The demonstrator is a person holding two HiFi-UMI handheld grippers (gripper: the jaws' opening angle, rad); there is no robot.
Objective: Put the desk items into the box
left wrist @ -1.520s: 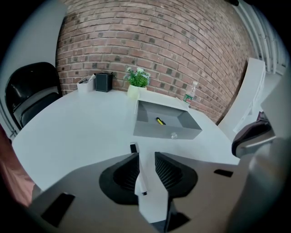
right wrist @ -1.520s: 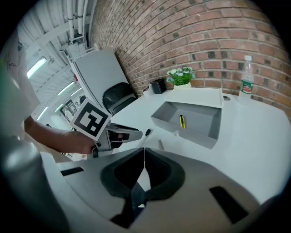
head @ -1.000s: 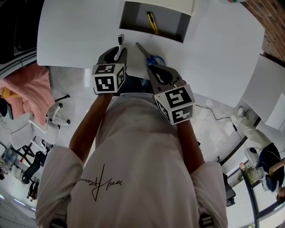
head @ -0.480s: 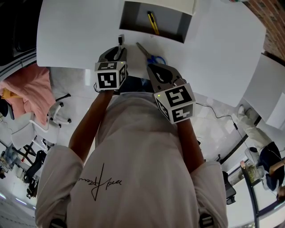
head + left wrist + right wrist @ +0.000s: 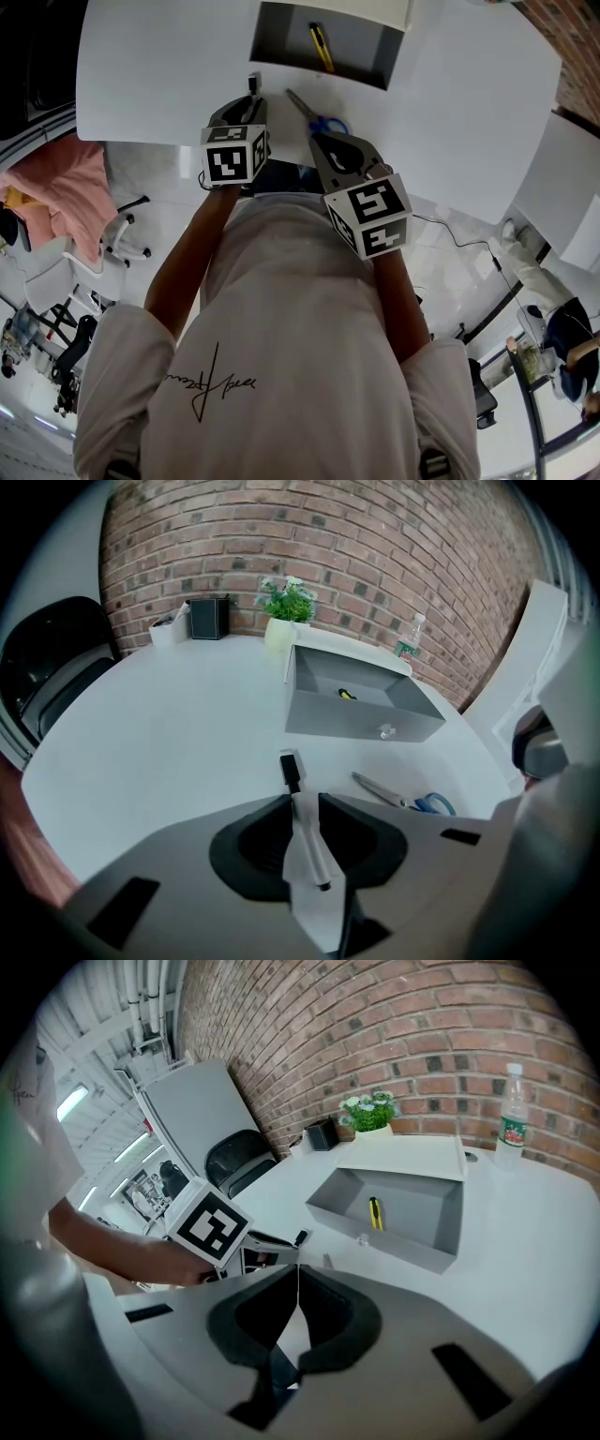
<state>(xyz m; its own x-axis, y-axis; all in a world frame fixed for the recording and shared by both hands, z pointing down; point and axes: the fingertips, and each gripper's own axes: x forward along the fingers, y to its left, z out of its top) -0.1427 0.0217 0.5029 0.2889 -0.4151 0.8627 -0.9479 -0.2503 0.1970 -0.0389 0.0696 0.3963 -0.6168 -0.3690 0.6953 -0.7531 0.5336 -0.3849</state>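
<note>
My left tool (image 5: 302,801) is clenched on a slim white item (image 5: 310,847), black-tipped; my right tool (image 5: 298,1275) is clenched empty; blue-handled scissors (image 5: 317,118) lie on the tabletop (image 5: 459,94)

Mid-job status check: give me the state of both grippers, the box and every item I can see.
left gripper: jaws slightly apart, pale strip between them; held thing or not, unclear
right gripper: shut, empty
box: open-topped, on table
utility knife: lying inside box
scissors: blades together, on table outside box
small black item: on table ahead of left gripper
water bottle: upright, capped
</note>
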